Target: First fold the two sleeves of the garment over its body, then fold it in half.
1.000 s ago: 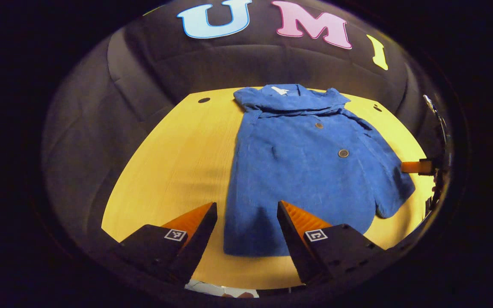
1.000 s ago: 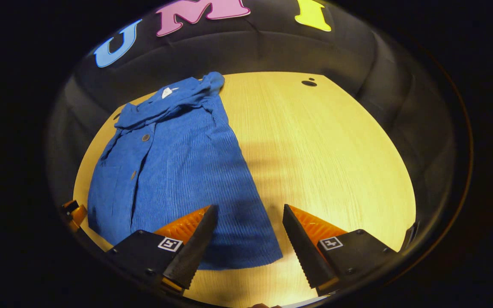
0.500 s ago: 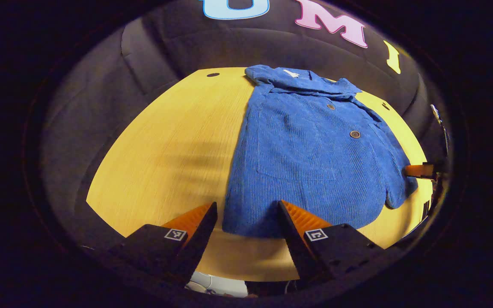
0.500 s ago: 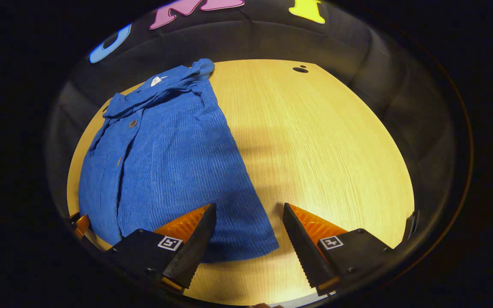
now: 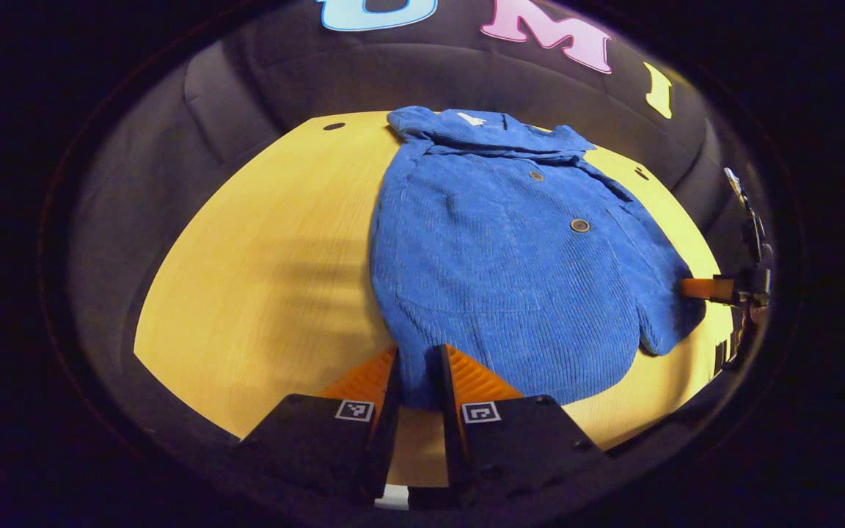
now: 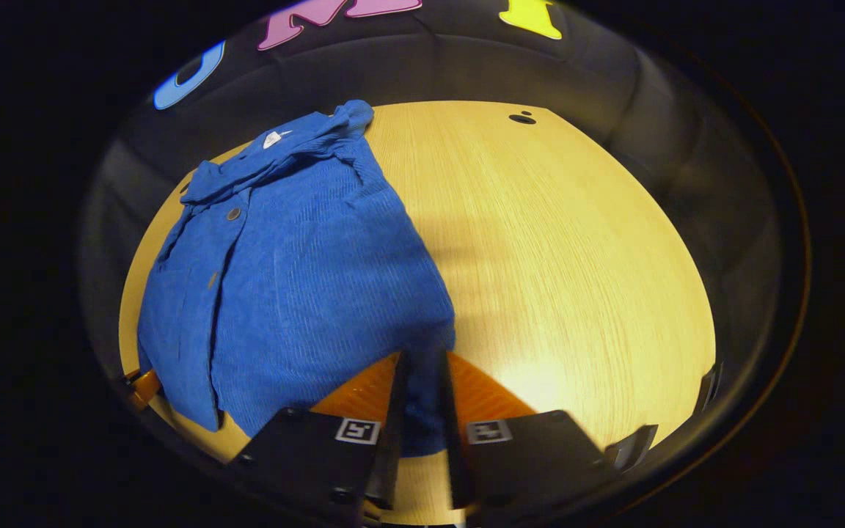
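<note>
Left gripper view: left hand-held gripper (image 5: 416, 374) has its fingers closed onto the near hem corner of the blue garment (image 5: 510, 257), cloth pinched between them. Right gripper view: right hand-held gripper (image 6: 422, 381) is clamped the same way on the other hem corner of the garment (image 6: 298, 271).

Garment lies flat on the desk (image 5: 261, 279), stretching ahead of both hand-held grippers, collar at the far end, sleeves apparently already tucked over the body. So the fold in half looks next.

Risks:
- Pinch sits right at the hem edge; thick corduroy could slip out mid-lift, likely on one side first, skewing the fold.
- Grip may catch only the top layer, leaving the back layer on the desk.
- Uneven lift between the two could shake the tucked sleeves loose.
</note>
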